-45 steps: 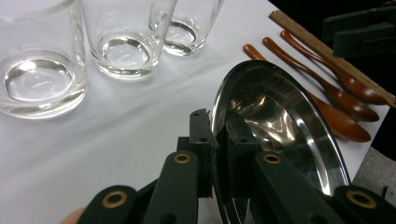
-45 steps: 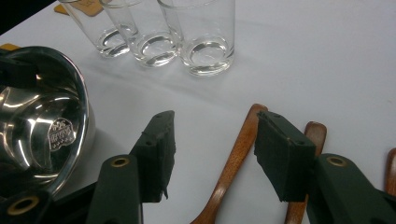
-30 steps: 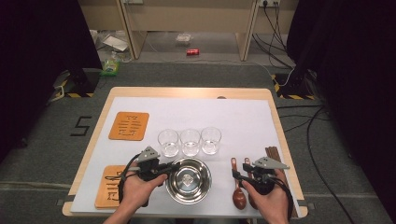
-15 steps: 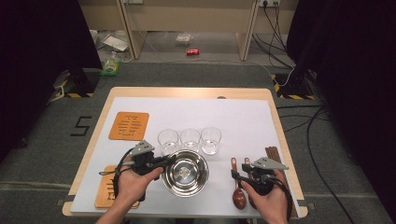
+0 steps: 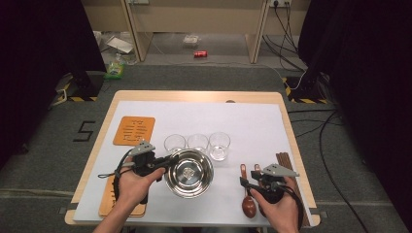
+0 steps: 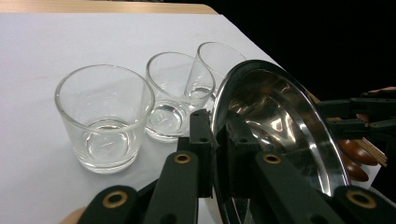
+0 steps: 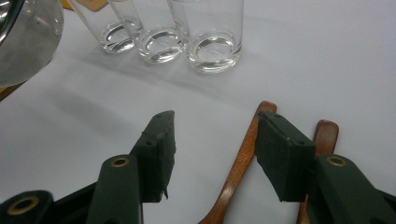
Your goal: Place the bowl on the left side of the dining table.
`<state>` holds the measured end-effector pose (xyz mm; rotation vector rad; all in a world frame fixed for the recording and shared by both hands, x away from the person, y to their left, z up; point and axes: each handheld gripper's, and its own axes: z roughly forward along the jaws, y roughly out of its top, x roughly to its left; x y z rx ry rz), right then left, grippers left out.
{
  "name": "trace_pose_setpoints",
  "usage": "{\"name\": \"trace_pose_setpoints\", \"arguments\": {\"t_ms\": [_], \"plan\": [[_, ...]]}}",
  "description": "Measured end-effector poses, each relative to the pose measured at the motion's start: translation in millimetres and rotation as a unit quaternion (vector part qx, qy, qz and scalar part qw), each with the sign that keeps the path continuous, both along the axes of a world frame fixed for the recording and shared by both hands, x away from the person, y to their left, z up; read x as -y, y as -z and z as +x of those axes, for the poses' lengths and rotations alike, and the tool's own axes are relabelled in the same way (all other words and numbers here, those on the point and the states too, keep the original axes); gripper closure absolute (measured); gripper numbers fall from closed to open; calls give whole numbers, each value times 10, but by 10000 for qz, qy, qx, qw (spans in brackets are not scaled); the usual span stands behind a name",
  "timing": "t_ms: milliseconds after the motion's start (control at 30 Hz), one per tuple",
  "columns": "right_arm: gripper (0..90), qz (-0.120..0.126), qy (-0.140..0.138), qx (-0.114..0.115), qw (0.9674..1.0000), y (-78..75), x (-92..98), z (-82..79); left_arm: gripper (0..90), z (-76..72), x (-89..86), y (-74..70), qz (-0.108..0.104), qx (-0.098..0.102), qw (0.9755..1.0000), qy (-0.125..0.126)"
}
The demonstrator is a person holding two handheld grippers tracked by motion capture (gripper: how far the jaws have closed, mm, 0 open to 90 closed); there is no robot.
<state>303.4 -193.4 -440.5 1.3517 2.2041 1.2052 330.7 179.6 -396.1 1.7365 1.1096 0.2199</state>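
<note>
My left gripper has its jaws pinched on the steel bowl's near rim, beside the glasses; my right gripper gapes empty. The bowl seems light, stiff and slick, so I grip deep.

Your right gripper with jaws apart over the white table cover, a wooden spoon handle between them, three glasses in a far row, steel bowl far left.
</note>
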Motion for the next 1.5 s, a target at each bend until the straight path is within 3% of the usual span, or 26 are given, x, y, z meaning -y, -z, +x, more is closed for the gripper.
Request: {"name": "trace_pose_setpoints", "arguments": {"t_ms": [967, 1500], "plan": [[481, -7, 11, -18, 10000, 8, 6, -4, 830, 165, -250, -135, -147, 51, 9990, -413], [482, -1, 10, 1, 10000, 16, 7, -8, 830, 239, -480, -228, -268, 128, 9968, -745]]}}
